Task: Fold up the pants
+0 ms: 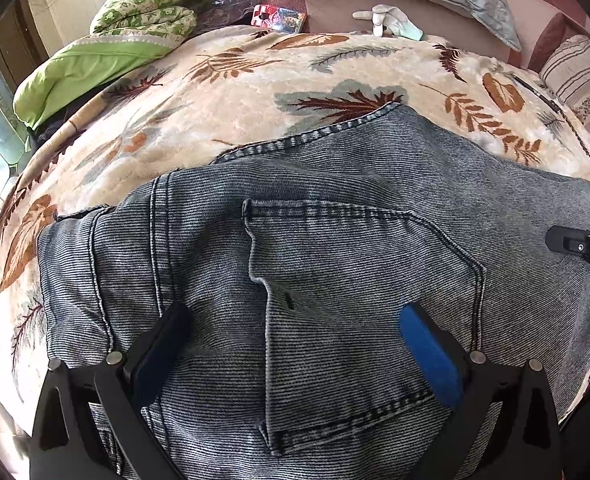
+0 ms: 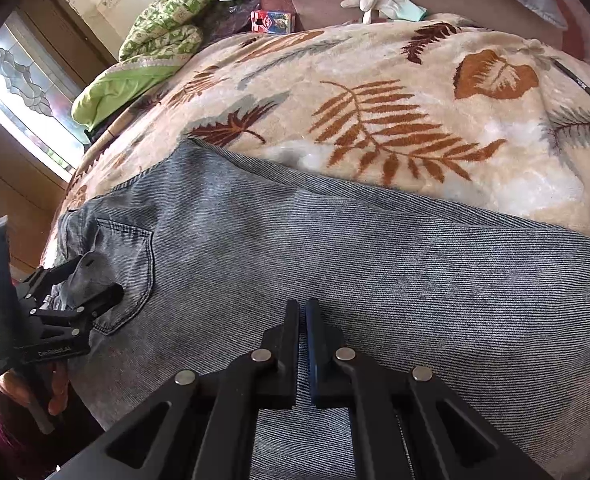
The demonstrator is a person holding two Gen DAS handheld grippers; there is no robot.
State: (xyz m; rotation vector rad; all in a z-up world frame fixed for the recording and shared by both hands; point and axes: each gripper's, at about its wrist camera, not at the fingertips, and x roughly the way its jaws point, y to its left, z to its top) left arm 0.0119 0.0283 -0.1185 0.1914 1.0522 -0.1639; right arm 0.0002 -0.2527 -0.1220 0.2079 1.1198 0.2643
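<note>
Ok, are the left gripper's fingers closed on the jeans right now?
No, the left gripper is wide open, its fingers spread apart over the back pocket of the jeans.

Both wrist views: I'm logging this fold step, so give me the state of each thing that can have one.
Jeans: lying flat on the blanket, back pocket up.
Left tool: open, over the pocket area.
Right tool: closed, or nearly; any grip on denim is unclear.
Blanket: spread over the bed.
Green quilt: bunched at the far side.
White gloves: lying loose.
</note>
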